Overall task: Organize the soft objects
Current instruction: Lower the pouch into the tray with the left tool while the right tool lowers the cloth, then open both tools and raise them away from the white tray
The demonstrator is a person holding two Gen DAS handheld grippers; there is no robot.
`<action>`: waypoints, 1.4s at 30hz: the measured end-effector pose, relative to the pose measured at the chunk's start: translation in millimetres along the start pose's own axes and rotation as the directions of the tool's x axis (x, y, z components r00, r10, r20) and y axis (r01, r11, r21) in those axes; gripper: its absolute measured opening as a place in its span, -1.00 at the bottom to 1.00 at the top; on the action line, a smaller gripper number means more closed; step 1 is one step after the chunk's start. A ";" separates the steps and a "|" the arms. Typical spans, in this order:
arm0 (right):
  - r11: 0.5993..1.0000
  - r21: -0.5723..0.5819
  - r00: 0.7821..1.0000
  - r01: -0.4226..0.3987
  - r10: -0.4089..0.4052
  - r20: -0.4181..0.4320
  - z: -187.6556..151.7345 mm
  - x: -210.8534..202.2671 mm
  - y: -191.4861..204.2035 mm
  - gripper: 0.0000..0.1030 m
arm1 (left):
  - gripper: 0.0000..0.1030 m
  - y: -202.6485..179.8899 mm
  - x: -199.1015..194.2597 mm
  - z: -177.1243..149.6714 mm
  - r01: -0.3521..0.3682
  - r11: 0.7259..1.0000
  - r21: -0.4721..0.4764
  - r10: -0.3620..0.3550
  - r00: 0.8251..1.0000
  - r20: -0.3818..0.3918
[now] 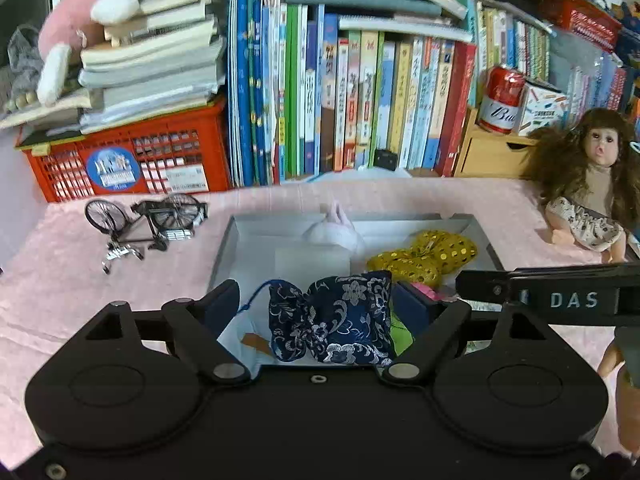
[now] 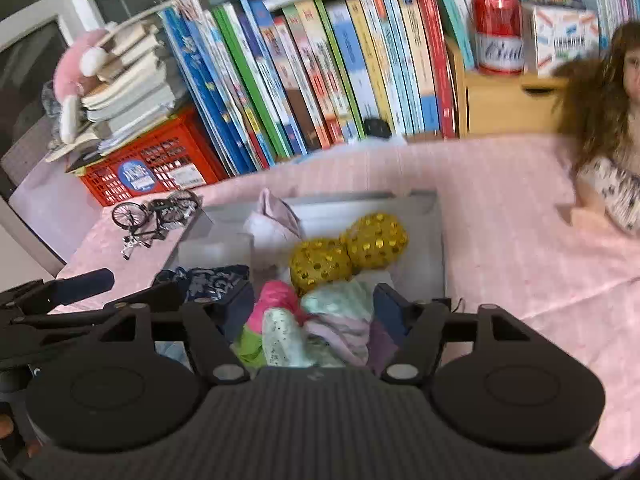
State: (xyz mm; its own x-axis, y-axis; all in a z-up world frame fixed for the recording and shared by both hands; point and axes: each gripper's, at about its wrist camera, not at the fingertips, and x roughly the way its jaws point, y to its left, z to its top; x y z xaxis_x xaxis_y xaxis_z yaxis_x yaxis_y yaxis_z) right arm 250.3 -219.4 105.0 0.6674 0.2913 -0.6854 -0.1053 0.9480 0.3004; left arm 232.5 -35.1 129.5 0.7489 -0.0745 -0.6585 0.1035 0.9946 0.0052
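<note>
Between the left fingers [image 1: 325, 312], which are spread wide with neither pad touching anything, a navy brocade pouch [image 1: 332, 320] is seen lying loose in the near end of a grey tray [image 1: 224, 248]. At one o'clock from the pouch, a gold sequined cushion [image 1: 424, 254] is set against the tray's right wall, and at twelve o'clock a pale plush toy [image 1: 336, 232] is propped at the far wall. The right fingers [image 2: 314, 312] are likewise held wide apart, with nothing gripped; below them a heap of soft cloths [image 2: 316, 328] in pink, mint and green is piled in the tray, just at six o'clock of the gold cushion. The tray is laid on a bench [image 1: 80, 280] covered in pink cloth. At ten o'clock of the tray a miniature bicycle [image 1: 146, 222] is stood, and at three o'clock a long-haired doll [image 1: 592, 184] is seated. Behind them, a red crate [image 1: 120, 160], a row of books [image 1: 360, 92] and a red can [image 1: 502, 98] are ranged.
</note>
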 end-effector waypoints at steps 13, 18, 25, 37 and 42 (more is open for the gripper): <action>0.992 -0.121 0.977 0.031 -0.005 0.215 -27.9 -86.0 10.7 0.73 | 0.80 3.2 -82.0 -24.4 0.049 0.998 0.024 -0.052 0.991 0.126; 0.988 -0.150 0.954 0.040 0.007 0.299 -44.5 -116.2 12.9 0.82 | 0.82 0.5 -110.6 -43.5 0.078 0.996 0.040 -0.083 0.981 0.175; 0.982 -0.180 0.921 0.056 0.019 0.390 -72.5 -142.7 19.8 0.95 | 0.84 -2.4 -139.8 -73.8 0.098 0.994 0.042 -0.105 0.965 0.239; 0.957 -0.245 0.870 0.157 -0.016 0.493 -134.3 -157.6 33.8 1.00 | 0.85 2.2 -160.1 -133.7 0.079 0.997 0.024 -0.082 0.955 0.285; 0.952 -0.247 0.860 0.179 -0.029 0.510 -159.4 -156.8 36.3 1.00 | 0.87 5.3 -164.8 -158.9 0.045 0.999 0.013 -0.046 0.953 0.299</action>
State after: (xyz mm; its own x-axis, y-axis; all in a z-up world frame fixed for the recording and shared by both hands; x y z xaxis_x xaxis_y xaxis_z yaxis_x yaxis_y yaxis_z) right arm 24.3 -210.2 117.7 0.9528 0.1572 -0.2599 -0.1628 0.9867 -0.0002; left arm 5.6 -6.1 118.5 0.9047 -0.1386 -0.4028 0.1451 0.9893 -0.0146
